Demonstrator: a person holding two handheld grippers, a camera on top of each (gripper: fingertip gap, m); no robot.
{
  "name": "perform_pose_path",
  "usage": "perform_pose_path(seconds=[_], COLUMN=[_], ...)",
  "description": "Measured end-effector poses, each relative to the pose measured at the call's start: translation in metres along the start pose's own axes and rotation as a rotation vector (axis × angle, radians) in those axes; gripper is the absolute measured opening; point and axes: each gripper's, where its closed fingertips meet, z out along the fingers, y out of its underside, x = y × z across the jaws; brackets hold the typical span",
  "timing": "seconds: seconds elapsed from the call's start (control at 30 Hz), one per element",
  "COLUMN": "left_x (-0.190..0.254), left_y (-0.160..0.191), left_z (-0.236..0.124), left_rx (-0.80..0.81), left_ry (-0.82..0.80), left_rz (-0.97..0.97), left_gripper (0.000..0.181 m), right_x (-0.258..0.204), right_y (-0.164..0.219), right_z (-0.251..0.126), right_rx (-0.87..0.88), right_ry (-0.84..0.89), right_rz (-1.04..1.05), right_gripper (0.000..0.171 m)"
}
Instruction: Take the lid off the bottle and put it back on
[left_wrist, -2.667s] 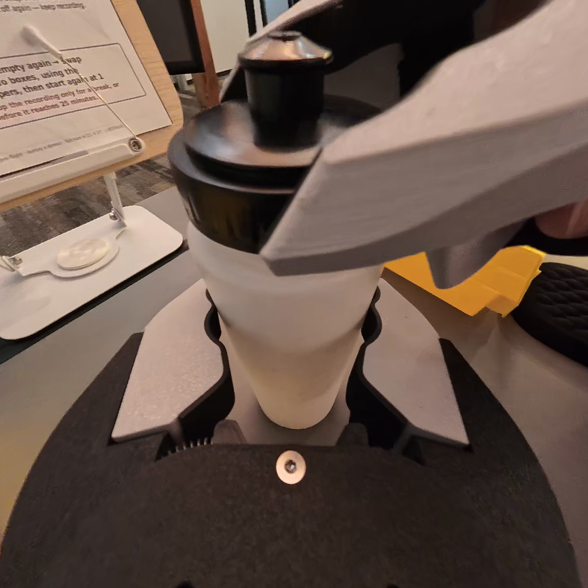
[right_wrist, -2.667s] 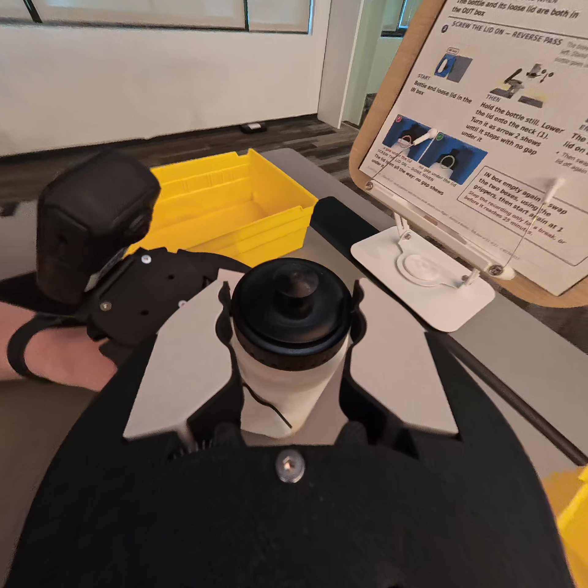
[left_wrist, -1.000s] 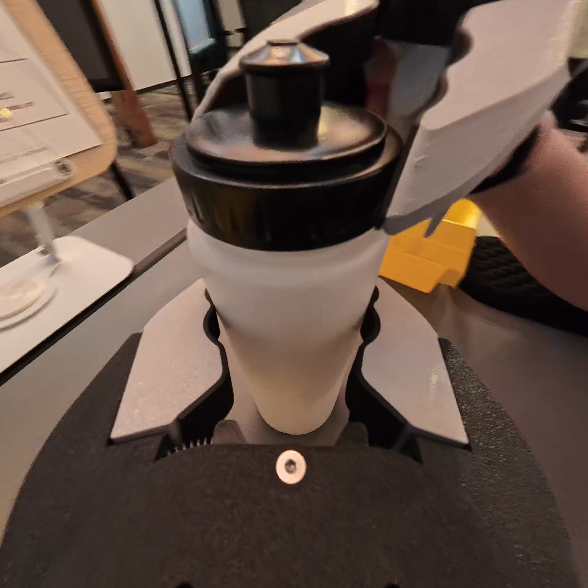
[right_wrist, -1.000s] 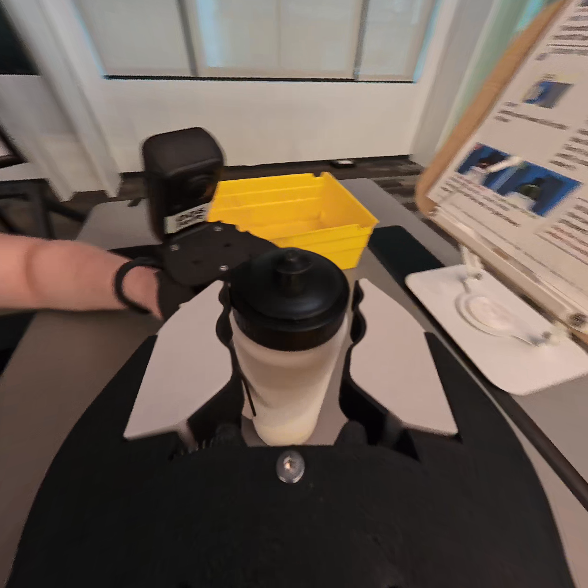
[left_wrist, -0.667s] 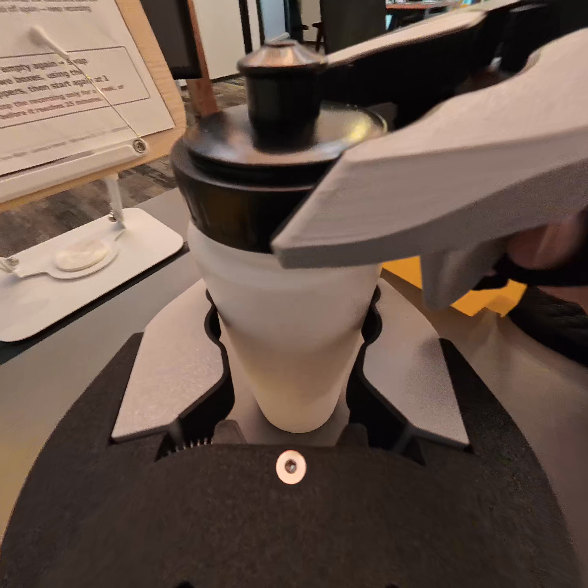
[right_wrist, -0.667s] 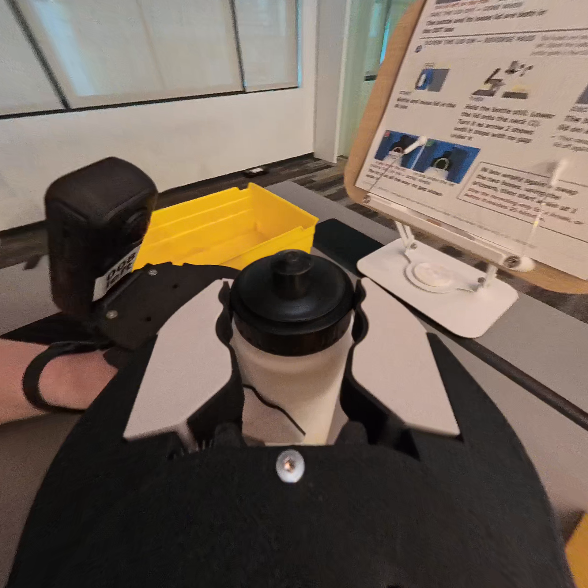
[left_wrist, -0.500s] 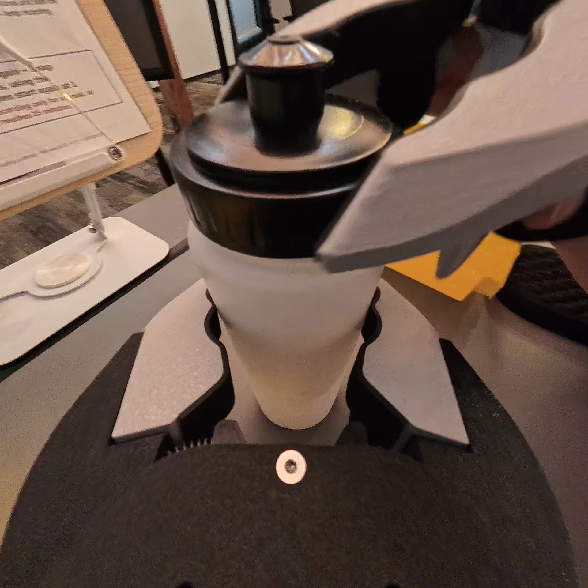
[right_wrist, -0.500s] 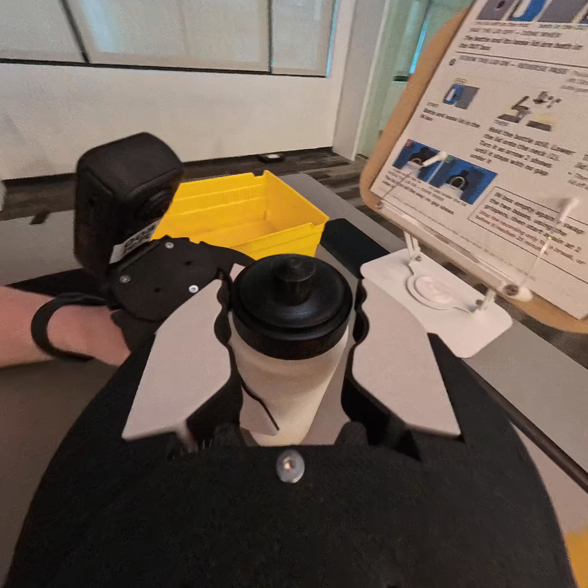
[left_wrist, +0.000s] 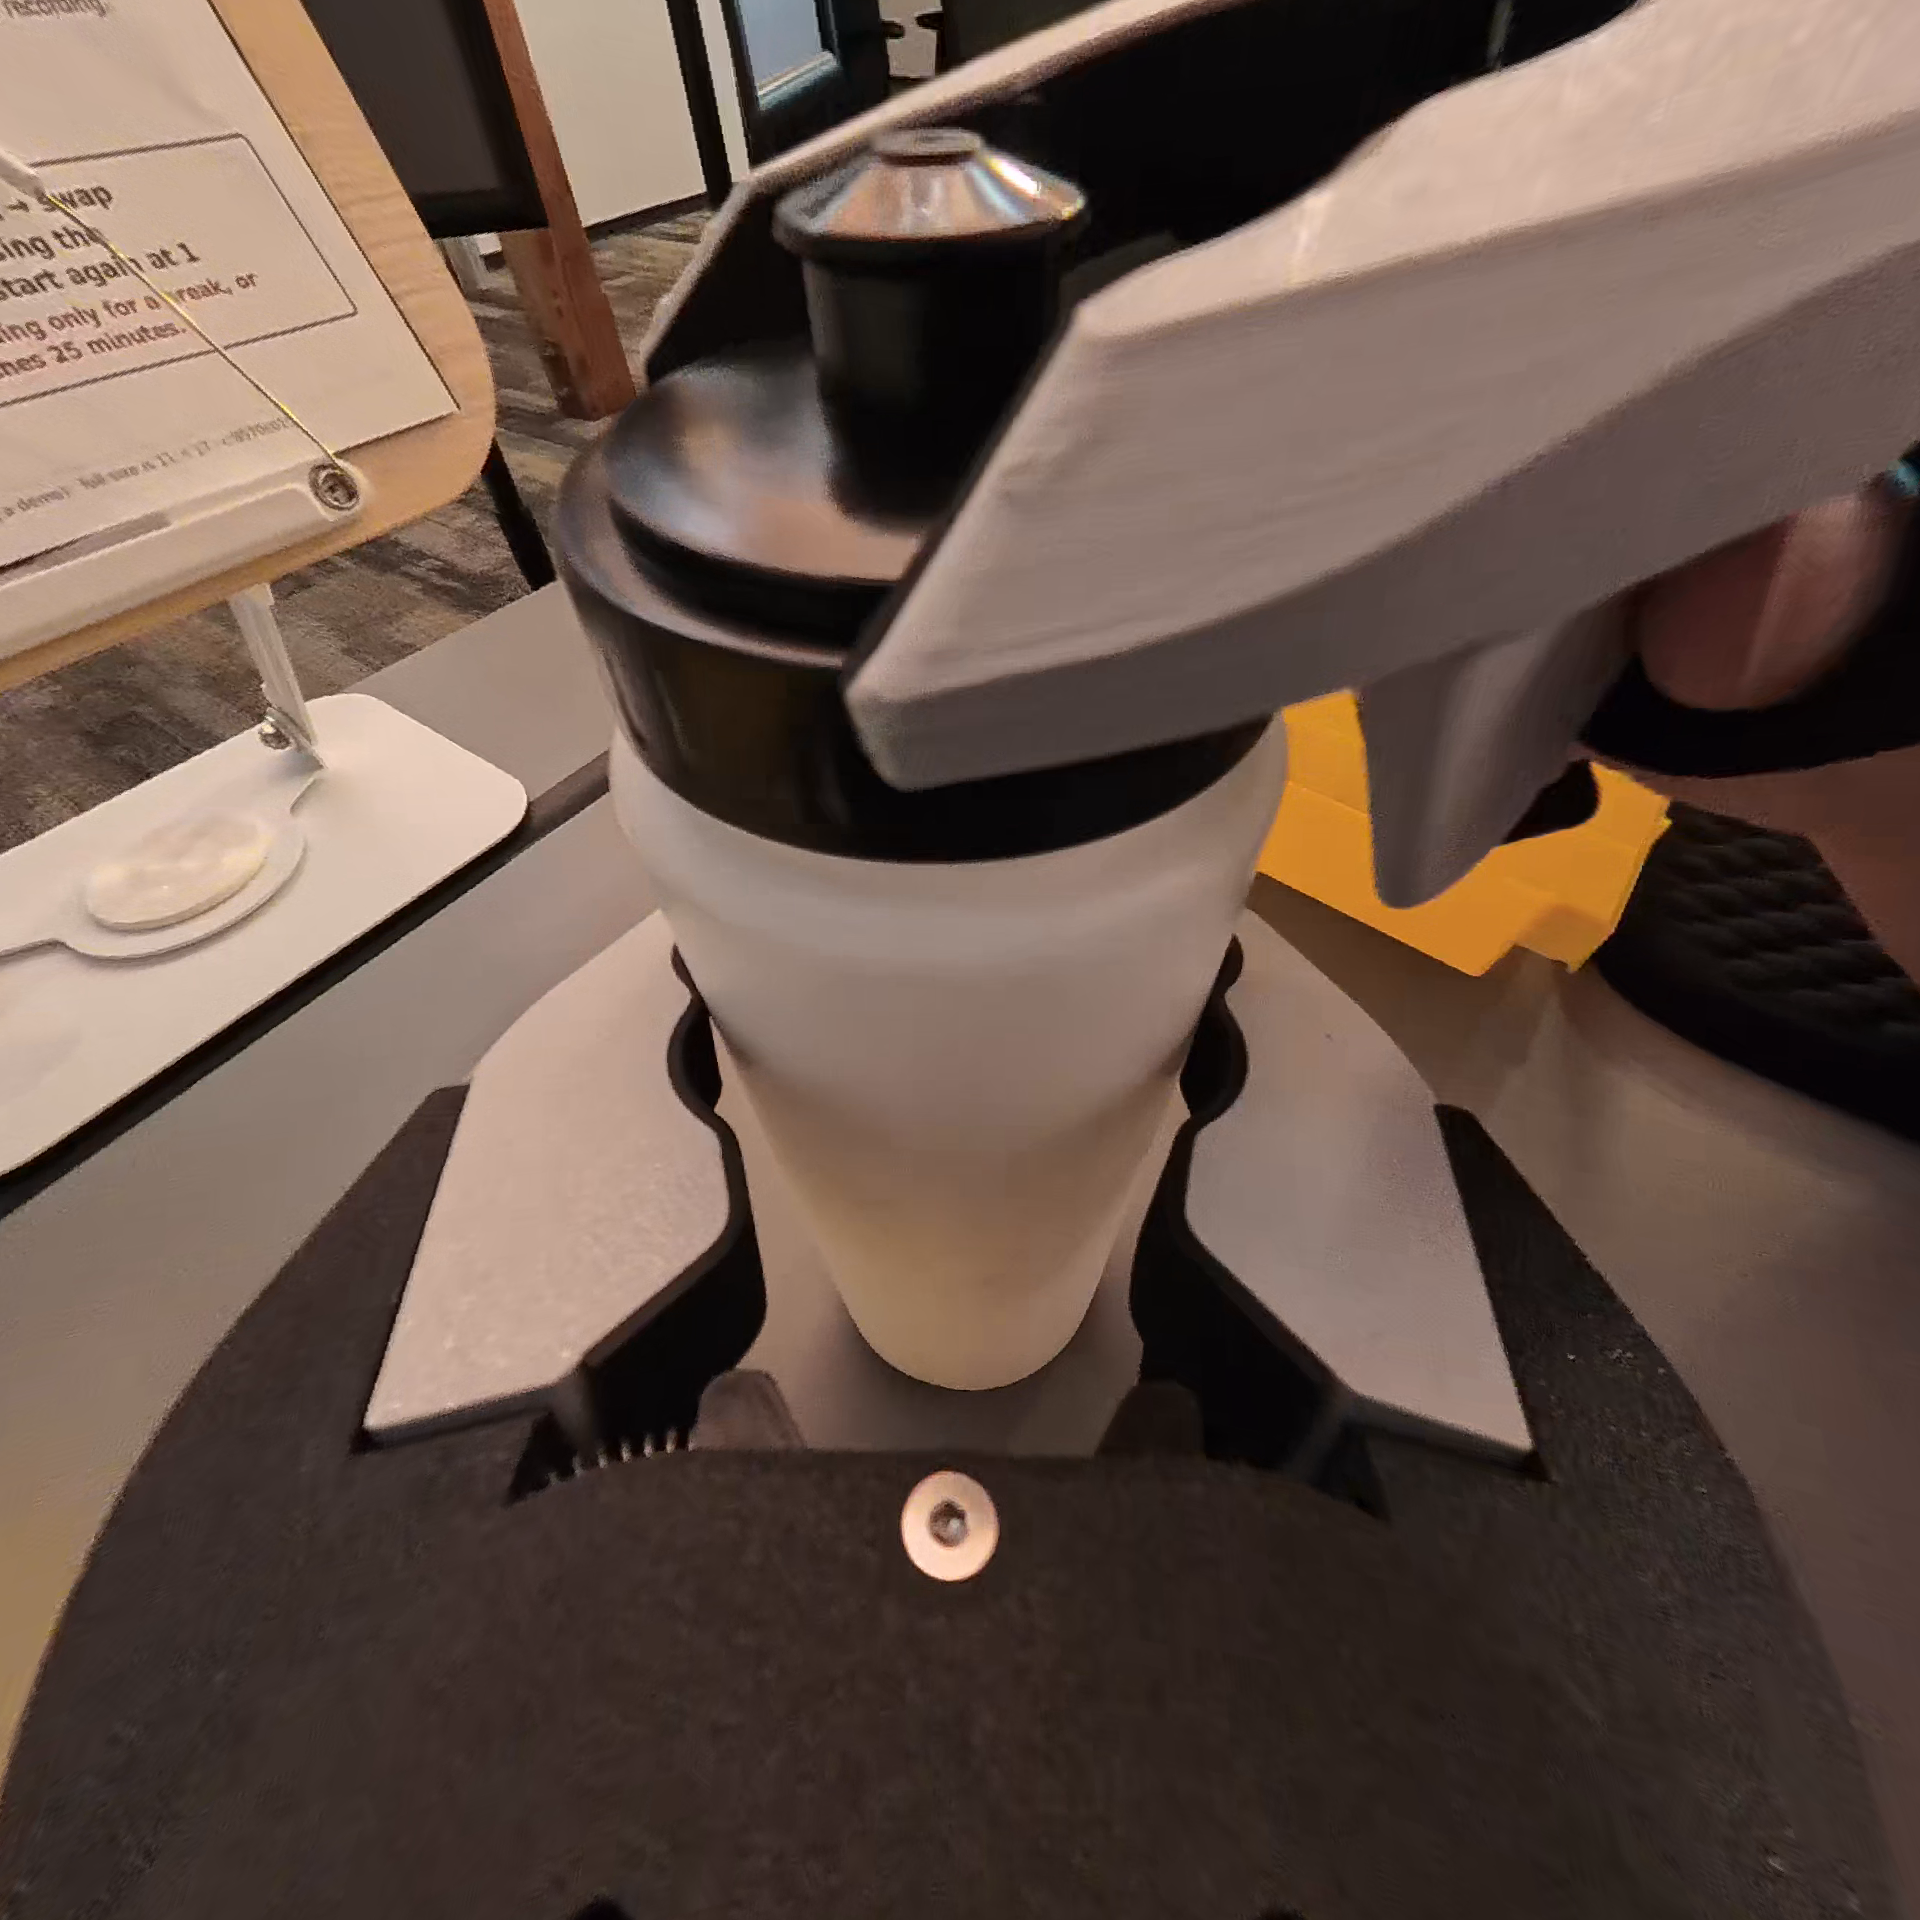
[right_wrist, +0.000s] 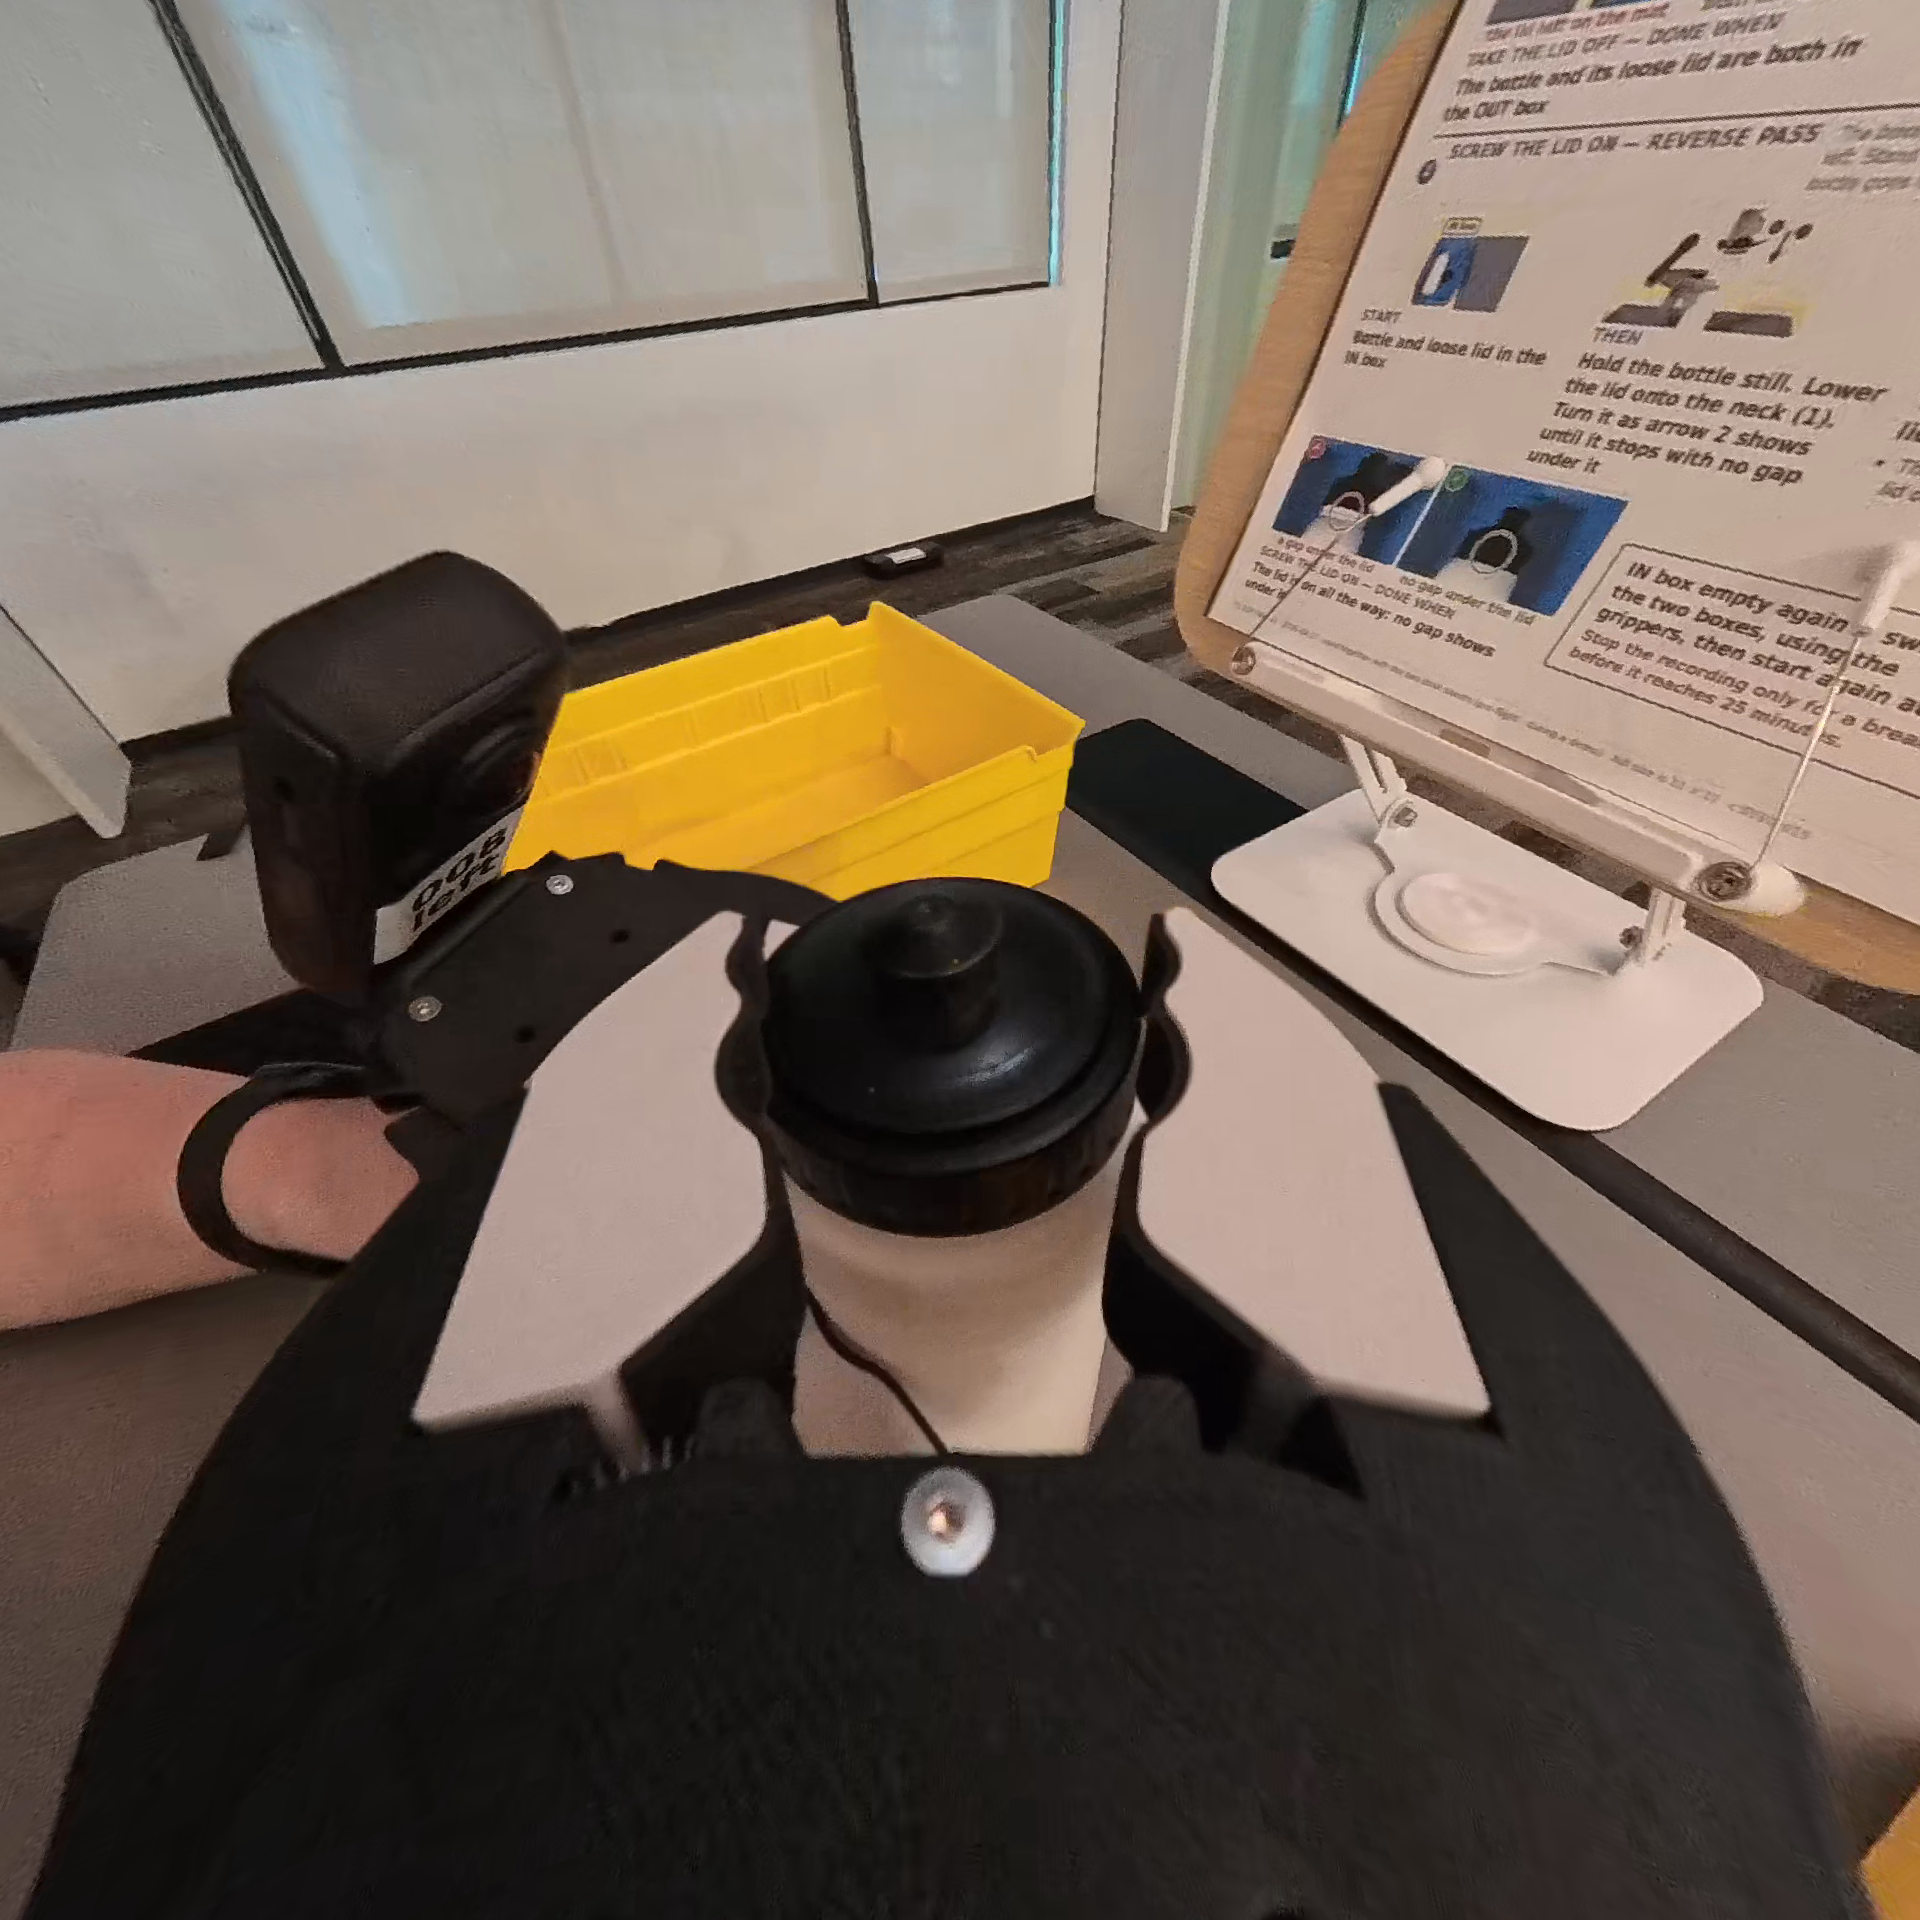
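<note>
Upright on the desk near its far edge, the white bottle wears its black lid. Left gripper pinches the body; right gripper clamps the lid. Yellow bin sits behind.

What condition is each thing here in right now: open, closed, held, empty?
Bottle: upright, held round its body by the left gripper.
Lid: on the bottle, clamped by the right gripper.
Left gripper: shut on the bottle.
Right gripper: shut on the lid.
Yellow bin: empty as far as shows.
Instruction board: propped on its white stand.
</note>
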Motion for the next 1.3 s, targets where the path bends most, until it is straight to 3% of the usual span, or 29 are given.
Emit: perform_pose_path(seconds=[0.13,0.3,0.4,0.53,0.63,0.73,0.9,1.0,1.17,1.23,1.3], left_x=[0.012,0.029,0.025,0.000,-0.007,0.000,0.023,0.016,-0.002,0.000,0.004], left_y=[-0.001,-0.001,-0.001,0.001,0.001,0.001,0.000,0.000,0.000,0.001,0.001], left_z=[0.001,0.000,-0.001,0.000,-0.002,-0.001,-0.001,0.000,-0.001,0.000,0.000], left_rx=[0.003,0.009,0.008,-0.010,-0.014,-0.011,-0.002,-0.009,-0.001,-0.014,-0.021], left_ry=[0.104,0.230,0.222,0.031,-0.018,0.062,0.213,0.166,-0.030,0.000,0.071], left_rz=[0.035,0.072,0.056,0.000,-0.015,0.005,0.042,0.017,-0.017,-0.008,0.004], left_gripper=[0.089,0.089,0.089,0.089,0.089,0.089,0.089,0.089,0.088,0.089,0.089], right_x=[-0.007,-0.019,-0.017,-0.003,0.001,0.000,-0.016,-0.012,0.004,0.003,-0.003], right_y=[0.001,0.016,0.015,0.011,0.008,0.013,0.014,0.013,0.009,0.011,0.009], right_z=[-0.009,-0.021,-0.018,0.000,0.008,0.004,-0.008,-0.004,0.009,0.008,0.004], right_rx=[-0.063,-0.119,-0.112,-0.081,-0.013,-0.096,-0.080,-0.086,-0.011,-0.056,-0.072], right_ry=[-0.143,-0.356,-0.317,-0.084,0.056,-0.023,-0.259,-0.188,0.166,0.148,-0.003], right_rz=[-0.090,-0.136,-0.157,-0.078,-0.049,-0.136,-0.156,-0.141,-0.075,-0.100,-0.106], right_gripper=[0.082,0.078,0.077,0.077,0.077,0.079,0.080,0.080,0.080,0.079,0.080])
